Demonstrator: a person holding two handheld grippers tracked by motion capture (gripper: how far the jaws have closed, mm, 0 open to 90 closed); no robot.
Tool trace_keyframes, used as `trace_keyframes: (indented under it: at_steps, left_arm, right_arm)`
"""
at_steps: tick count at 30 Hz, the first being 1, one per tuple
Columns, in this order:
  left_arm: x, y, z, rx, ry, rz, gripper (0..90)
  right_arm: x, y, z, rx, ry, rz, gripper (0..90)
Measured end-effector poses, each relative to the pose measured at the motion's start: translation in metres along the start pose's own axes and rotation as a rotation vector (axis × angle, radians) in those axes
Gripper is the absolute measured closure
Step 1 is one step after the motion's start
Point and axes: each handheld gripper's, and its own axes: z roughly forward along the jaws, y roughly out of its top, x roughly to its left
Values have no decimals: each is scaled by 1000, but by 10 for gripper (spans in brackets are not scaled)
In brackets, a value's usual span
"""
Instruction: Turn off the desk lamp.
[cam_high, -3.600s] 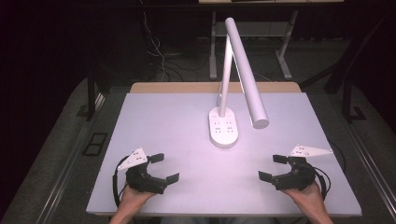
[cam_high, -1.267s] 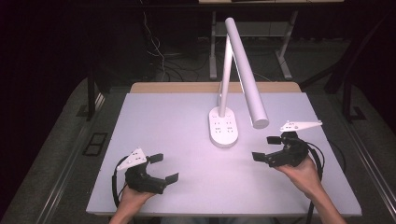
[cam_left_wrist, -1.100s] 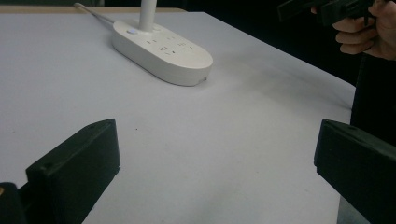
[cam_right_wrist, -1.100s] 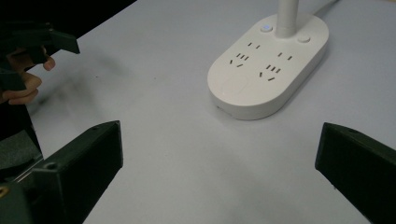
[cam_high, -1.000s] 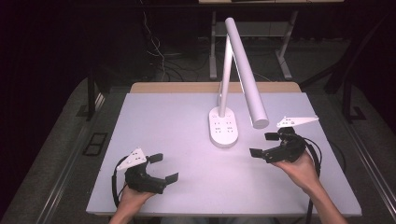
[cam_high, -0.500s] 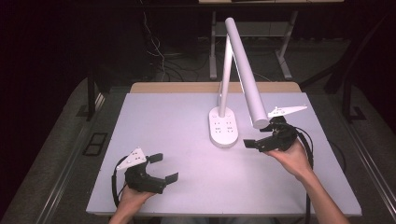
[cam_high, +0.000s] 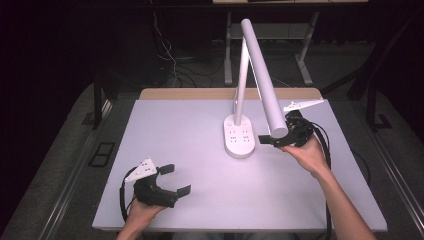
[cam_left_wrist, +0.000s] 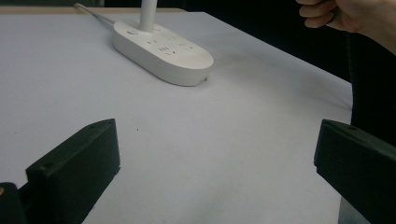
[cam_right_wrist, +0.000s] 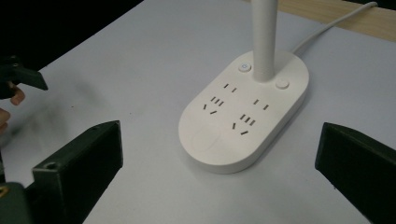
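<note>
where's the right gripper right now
In the high view the right gripper is at the right of the table, jaws open, just right of the white lamp base and under the lamp head's tip.

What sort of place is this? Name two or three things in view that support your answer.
Probably a lab or test workspace, not a home: a bare white table with one lamp, dark surroundings with loose cables on the floor, and hand-held grippers, such as the right gripper.
</note>
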Motion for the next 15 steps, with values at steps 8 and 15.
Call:
trace_keyframes:
  at_steps: [8, 15]
  left_arm:
    - [1, 0, 0, 1, 1, -1, 0]
    - [0, 0, 0, -2, 1, -6, 0]
  right_arm:
    - [-15, 5, 15, 14, 6, 29, 8]
    - [-21, 13, 22, 14, 6, 36, 9]
